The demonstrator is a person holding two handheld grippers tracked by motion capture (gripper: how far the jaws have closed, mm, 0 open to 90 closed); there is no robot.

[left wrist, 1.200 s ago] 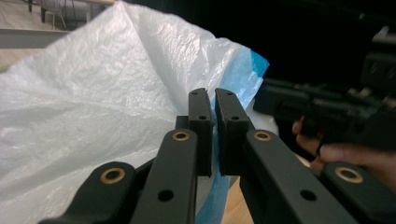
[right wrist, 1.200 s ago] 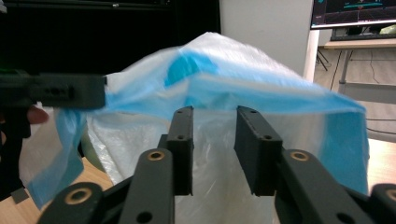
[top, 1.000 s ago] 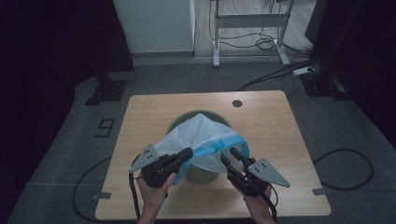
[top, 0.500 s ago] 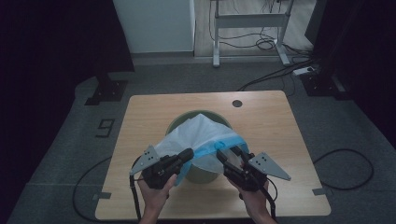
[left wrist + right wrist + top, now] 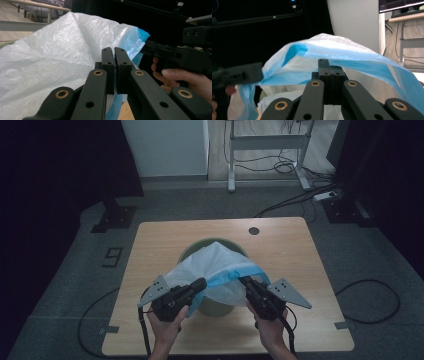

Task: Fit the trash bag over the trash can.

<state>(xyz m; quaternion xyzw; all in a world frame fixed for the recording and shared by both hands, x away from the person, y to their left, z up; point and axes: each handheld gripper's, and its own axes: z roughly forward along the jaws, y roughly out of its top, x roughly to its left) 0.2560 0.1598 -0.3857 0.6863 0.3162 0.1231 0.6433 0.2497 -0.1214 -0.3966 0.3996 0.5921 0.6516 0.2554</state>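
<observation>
One readable mark: the digit "9", dark on the grey floor, just left of the counter in the high view. No readable print on the white and blue plastic bag. Monitor lettering in the right gripper view too small to read.

- The left gripper is showing a black, blocky body with a grey three-cornered plate on top, dotted with small holes
- The right gripper is wearing the same black housing and grey plate
- Brass-coloured rivets are glinting on the black jaw links in both gripper views
- A black cable is trailing from each gripper
- The forearms are showing bare, with no sleeves
</observation>
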